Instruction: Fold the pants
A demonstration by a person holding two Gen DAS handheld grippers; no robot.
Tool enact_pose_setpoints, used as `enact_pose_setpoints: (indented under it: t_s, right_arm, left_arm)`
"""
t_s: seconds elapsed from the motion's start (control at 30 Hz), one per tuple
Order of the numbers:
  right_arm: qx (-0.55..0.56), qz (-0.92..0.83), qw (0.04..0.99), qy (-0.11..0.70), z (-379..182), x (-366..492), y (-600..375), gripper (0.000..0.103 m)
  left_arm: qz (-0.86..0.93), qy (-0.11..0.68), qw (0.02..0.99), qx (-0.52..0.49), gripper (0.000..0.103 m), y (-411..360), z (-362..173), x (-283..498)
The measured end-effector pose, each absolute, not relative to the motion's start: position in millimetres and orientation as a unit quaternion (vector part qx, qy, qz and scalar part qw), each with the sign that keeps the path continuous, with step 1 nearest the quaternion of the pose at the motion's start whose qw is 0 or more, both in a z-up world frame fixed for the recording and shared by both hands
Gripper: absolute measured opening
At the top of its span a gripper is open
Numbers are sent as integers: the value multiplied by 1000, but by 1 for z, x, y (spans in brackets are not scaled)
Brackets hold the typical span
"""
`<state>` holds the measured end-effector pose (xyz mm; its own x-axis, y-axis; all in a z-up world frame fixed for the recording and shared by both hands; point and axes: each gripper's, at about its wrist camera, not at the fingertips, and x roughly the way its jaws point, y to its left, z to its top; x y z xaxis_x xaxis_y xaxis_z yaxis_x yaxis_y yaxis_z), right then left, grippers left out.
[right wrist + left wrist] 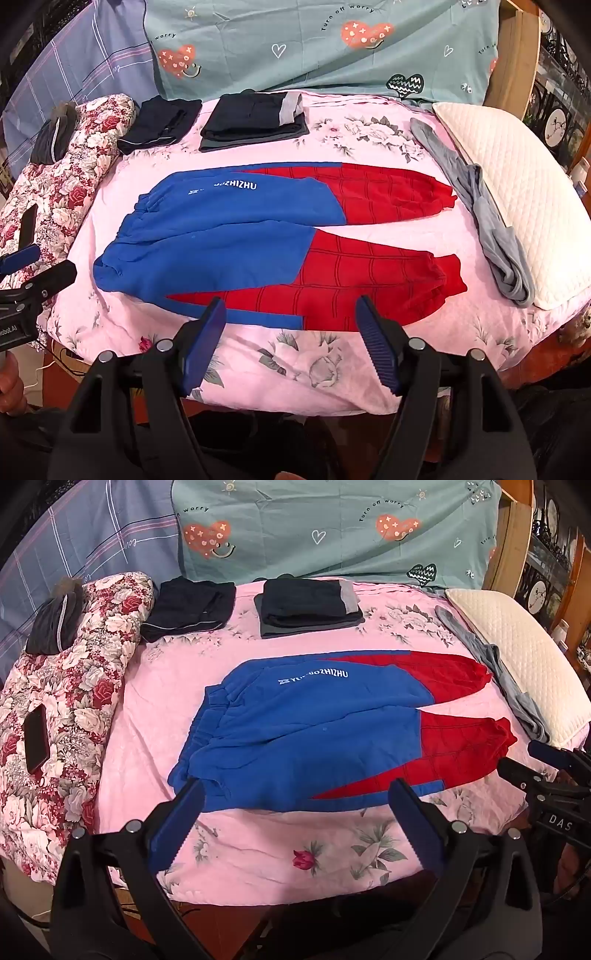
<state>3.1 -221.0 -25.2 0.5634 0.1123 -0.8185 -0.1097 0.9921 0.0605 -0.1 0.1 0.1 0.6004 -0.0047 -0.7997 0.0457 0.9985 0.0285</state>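
Left gripper [295, 794] and right gripper [291, 308]: jaws spread wide, holding nothing, above near edge of blue-and-red fabric pants [266, 243], flat on pink floral bedsheet [295, 365].

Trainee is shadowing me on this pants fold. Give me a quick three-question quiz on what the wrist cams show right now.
1. True or false: the blue and red pants lie spread flat with both legs apart.
2. Which end lies nearer the white pillow: A) waistband B) cuffs?
3. Fill in: both the left gripper and right gripper are ____ and hold nothing.

Key: 1 true; 2 B; 3 open.
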Motion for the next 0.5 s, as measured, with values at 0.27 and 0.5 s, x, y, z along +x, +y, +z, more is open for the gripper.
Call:
enact_pose_setpoints:
  t_s: [0.27, 0.5]
  right_arm:
    - [0, 64, 884, 463, -26, 4, -221, 73]
    - [1, 62, 884, 463, -26, 0, -219, 73]
  left_arm:
    - [-16, 448, 894, 25, 101, -3, 4, -5]
    - [-15, 449, 893, 23, 101, -4, 1, 2]
